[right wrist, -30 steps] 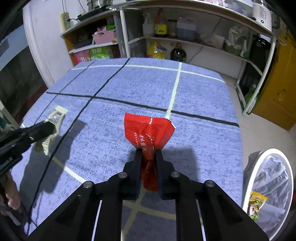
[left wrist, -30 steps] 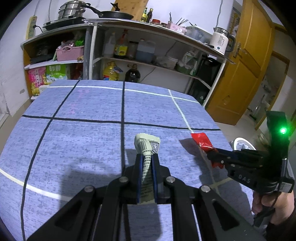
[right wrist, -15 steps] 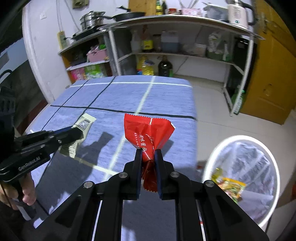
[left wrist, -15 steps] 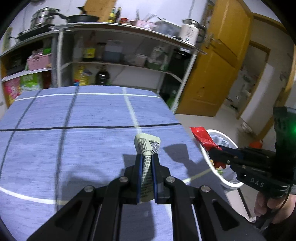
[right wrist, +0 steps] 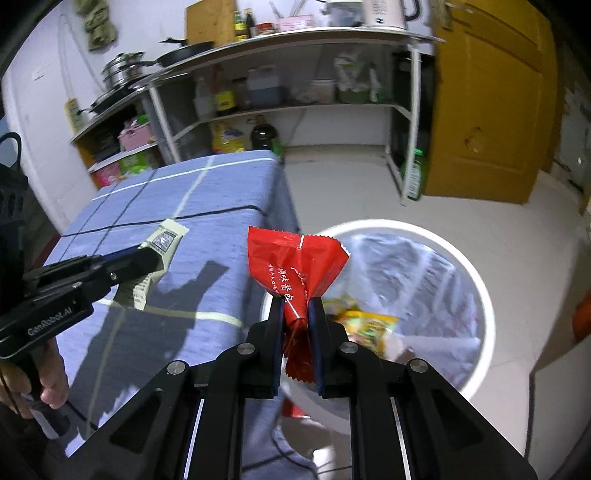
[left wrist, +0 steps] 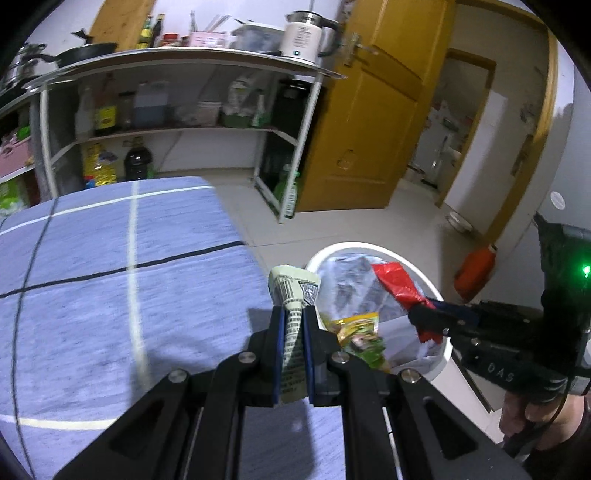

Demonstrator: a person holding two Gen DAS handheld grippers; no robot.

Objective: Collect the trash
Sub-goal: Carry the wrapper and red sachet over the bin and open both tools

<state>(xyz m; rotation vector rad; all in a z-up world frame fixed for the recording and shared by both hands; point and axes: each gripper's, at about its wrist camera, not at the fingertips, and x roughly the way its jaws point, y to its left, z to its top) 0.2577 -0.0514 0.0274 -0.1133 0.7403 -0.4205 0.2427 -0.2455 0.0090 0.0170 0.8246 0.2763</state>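
Note:
My left gripper point(left wrist: 294, 314) is shut on a pale green wrapper point(left wrist: 293, 291) with a barcode, held over the right edge of the blue table point(left wrist: 110, 295). My right gripper point(right wrist: 296, 306) is shut on a red sauce packet point(right wrist: 295, 262), which hangs over the near rim of the white trash bin point(right wrist: 484, 295). The bin point(left wrist: 424, 280) stands on the floor beside the table, lined with a clear bag, and a yellow-green snack wrapper point(right wrist: 365, 325) lies inside it. In the left wrist view the red packet point(left wrist: 395, 284) hangs above the bin. In the right wrist view the pale wrapper point(right wrist: 162, 243) is over the table.
Open kitchen shelves point(left wrist: 184, 122) with bottles, a pan and a kettle point(left wrist: 306, 33) stand behind the table. A yellow wooden door point(left wrist: 369, 110) is at the right. An orange object point(left wrist: 476, 266) lies on the tiled floor past the bin. A hand point(right wrist: 48, 380) grips the left tool's handle.
Both grippers have swung to the right with their wrappers, from over the middle of the table to its right edge. The bin has come into full view under the red packet.

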